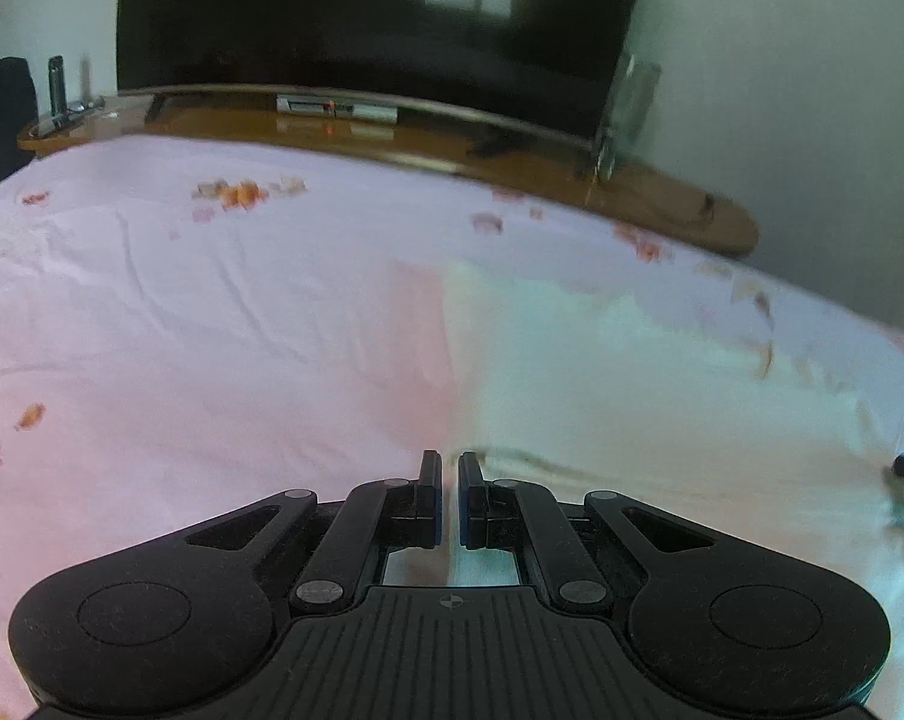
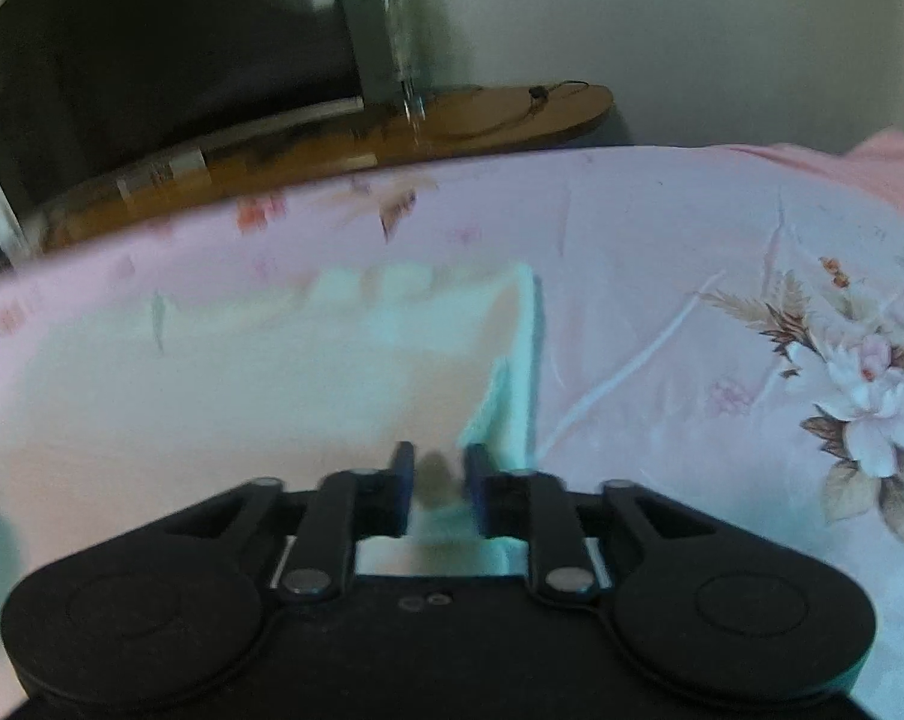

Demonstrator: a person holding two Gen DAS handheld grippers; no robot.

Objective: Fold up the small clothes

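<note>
Left gripper [image 1: 449,462] jaws stood nearly together, only a thin slit between the blue pads. Whether they pinched cloth could not be told; the tips sat right at the near left corner of the pale garment [image 1: 631,390], where its left edge met the pink bedsheet [image 1: 182,312]. Garment was whitish-mint, blurred, spread flat from that corner rightward and away across the bed. The tip of the other gripper showed at the right edge of the left wrist view, at the garment's far right side.

Right gripper [image 2: 440,468] jaws stood slightly apart, a clear gap between the fingers. Pale garment [image 2: 242,372] cloth lay under and between them, but the pads did not press on it. Tips sat at the garment's near right corner, where a folded mint edge ran up and away from the jaws. Garment filled the left and middle of this view; its far edge looked wavy, detail too blurred to name.

Bedsheet [image 2: 661,276] carried a floral print [image 2: 859,396] near the bed's right side, and small orange-pink prints toward its far edge in the left view. Beyond the bed's far edge ran a wooden shelf [image 1: 392,138] with a dark TV screen [image 1: 362,18] on it. A clear glass-like item [image 2: 407,54] stood on the shelf beside the screen's right side. Plain pale wall behind.
</note>
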